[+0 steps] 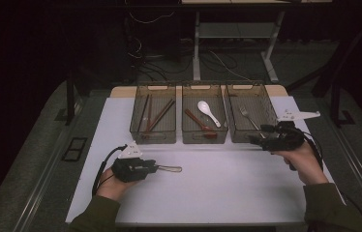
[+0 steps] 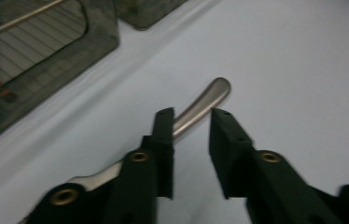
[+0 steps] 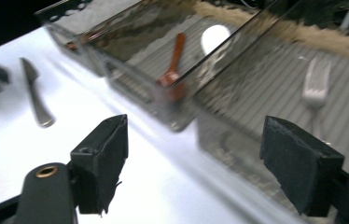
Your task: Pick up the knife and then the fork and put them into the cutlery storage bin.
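Closing on the knife

My left gripper (image 2: 191,123) straddles the slim silver metal table knife (image 2: 200,105), pads apart; my right gripper (image 3: 196,158) gapes empty, lower frame.

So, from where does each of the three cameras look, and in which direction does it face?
High view: above the person's side, facing forward and down on the white table and three bins; both forearms and hands show.
Left gripper view: on the left gripper, looking along its jaws at a metal utensil lying between them.
Right gripper view: on the right gripper, jaws wide apart, facing the bins.
Shared: the metal utensil, red spoon, white spoon and fork.
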